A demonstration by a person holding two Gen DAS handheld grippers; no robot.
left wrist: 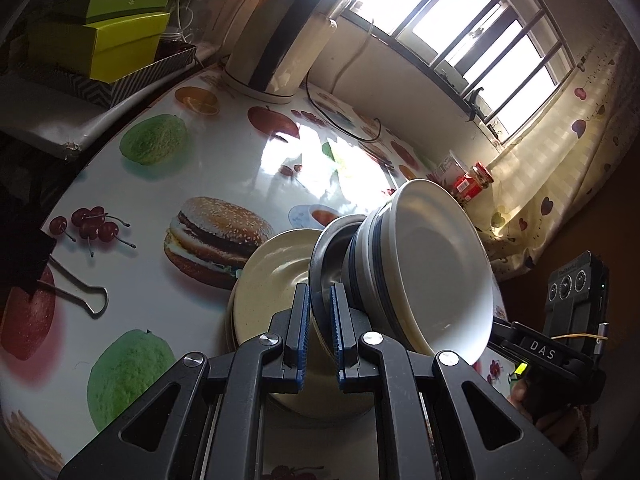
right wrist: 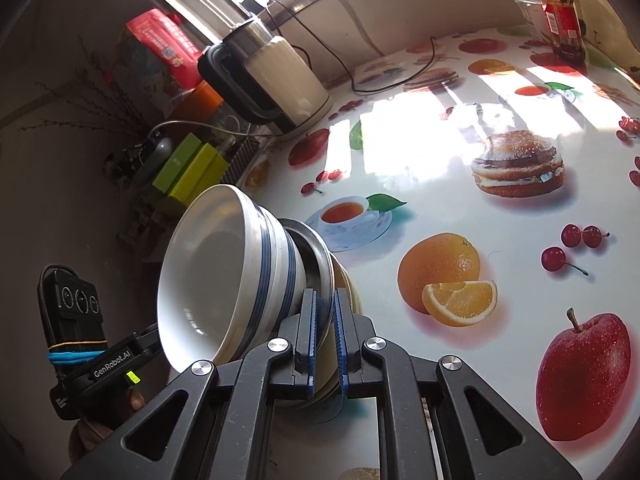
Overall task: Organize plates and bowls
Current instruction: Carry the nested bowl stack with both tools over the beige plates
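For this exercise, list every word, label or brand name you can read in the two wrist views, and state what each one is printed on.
"DAS": on the black body of the right gripper.
"GenRobot.AI": on the black body of the left gripper.
Green boxes: a pale mark on one side, too small to read.
Red packet near the table's far edge: printed label, too blurred to read.
Red bag behind the kettle: printing unreadable.
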